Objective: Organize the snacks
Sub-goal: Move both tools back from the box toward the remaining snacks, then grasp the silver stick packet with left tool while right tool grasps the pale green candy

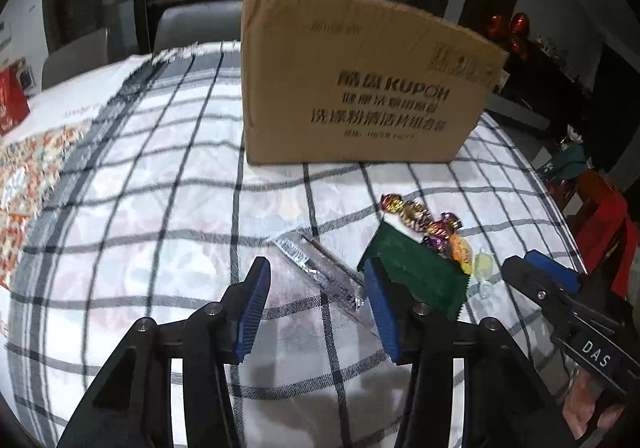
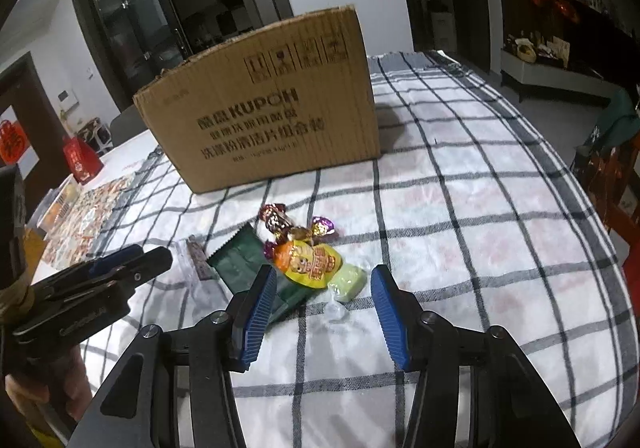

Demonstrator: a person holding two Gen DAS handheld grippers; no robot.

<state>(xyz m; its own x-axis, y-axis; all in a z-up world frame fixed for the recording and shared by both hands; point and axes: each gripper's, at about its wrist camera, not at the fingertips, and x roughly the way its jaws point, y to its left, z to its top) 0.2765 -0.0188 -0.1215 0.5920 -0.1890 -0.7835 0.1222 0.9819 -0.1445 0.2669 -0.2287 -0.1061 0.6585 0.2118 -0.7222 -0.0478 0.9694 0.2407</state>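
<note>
Both tongs hang open and empty over the checked desk (image 1: 160,208), angled down toward the snacks.

Beyond them stands the cardboard box (image 1: 352,88). Left tongs (image 1: 316,304) frame the clear wrapped bar (image 1: 320,268), green packet (image 1: 416,272) just right. Right tongs (image 2: 324,308) frame the pale candy (image 2: 348,282). Pickup looks next: lower, then close.

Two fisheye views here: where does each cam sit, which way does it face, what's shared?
Left wrist: on the left gripper, angled down at the clear-wrapped bar; right gripper and a hand at right.
Right wrist: on the right gripper, angled down at the pale green candy; left gripper at left.
Shared: cardboard box, green packet, checked cloth.
</note>
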